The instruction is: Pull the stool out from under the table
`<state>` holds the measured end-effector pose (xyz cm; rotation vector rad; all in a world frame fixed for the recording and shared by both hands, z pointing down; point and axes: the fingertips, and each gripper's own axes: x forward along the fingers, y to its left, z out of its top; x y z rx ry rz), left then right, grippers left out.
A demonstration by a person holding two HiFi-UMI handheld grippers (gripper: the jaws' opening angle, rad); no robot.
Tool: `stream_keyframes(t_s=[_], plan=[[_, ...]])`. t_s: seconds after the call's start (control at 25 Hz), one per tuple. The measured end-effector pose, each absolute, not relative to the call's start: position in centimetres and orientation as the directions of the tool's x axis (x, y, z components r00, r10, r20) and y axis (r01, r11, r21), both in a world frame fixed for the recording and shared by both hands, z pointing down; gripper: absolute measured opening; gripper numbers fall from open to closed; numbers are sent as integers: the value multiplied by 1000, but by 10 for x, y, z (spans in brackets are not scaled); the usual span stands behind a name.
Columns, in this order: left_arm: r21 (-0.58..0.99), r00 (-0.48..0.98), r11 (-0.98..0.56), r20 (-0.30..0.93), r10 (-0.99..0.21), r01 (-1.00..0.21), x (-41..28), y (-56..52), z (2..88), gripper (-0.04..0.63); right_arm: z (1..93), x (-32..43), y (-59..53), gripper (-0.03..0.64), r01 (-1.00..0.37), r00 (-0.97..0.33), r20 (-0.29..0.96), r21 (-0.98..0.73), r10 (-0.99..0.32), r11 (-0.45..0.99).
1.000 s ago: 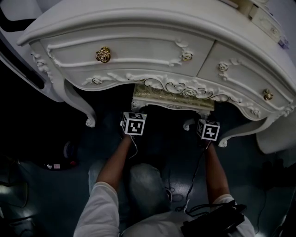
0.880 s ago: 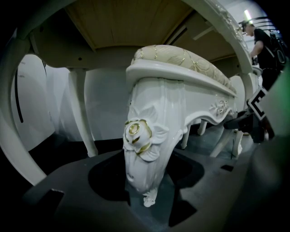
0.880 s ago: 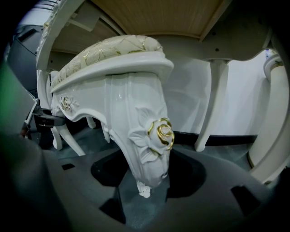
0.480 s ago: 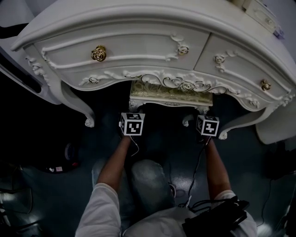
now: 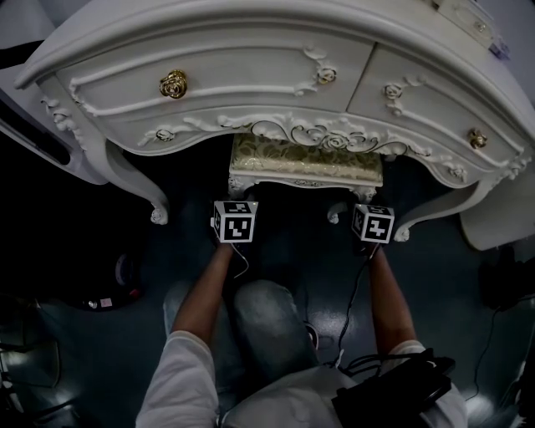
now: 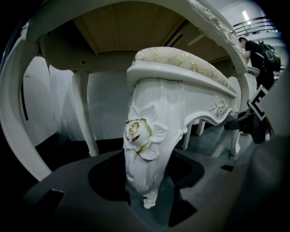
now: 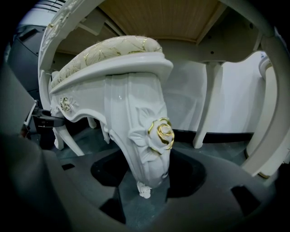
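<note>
Each claw has a stool leg in its bite. The left gripper [image 6: 147,183] is closed narrow on the left front leg [image 6: 146,149], low down, below the carved gold rose. The right gripper [image 7: 146,183] clamps the right front leg [image 7: 147,145] the same way. The stool [image 5: 305,159] rises above and beyond both claws, its padded seat mostly tucked under the apron of the table [image 5: 251,21], with only the near edge showing (the back legs stand farther off, past the claws' hold).

The step in hand looks like the pull itself, with most of the travel left. To do it well, I'd draw both claws back toward the body at 1 even pace. That way the stool comes straight and doesn't swing a corner into the table legs standing outward of each claw. The hold is low on glossy, tapering legs, so slipping off the foot is the likely risk. A firm squeeze and a level drag along the floor would suit better than a lift. The seat passes close under the apron above the claws, so tipping should be avoided.

Containers: 2 drawers sit in the table front, high above the claws, the left drawer [image 5: 234,79] and the right drawer [image 5: 426,104]. Both are shut, so their contents can't be seen.
</note>
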<state>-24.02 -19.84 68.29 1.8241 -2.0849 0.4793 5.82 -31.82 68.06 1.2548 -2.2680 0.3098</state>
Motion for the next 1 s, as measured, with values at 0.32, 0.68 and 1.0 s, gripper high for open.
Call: stream_keyframes(t_s=[0.32,0.68,1.0], plan=[[-34,-129,128,462,-877,-991,-236,-186,683,240,680,62,-307,241,-835,-430,550,59,-716,547],[-36,-122,119,467,-876,-992,-234,-180,683,239,680,63,-300,241,-836,-438,535,52,-722,546],[-36,-120,117,468,-876,-993,-230,-169,684,239,681,69,-288,241,-839,-432,533,58,-727,541]])
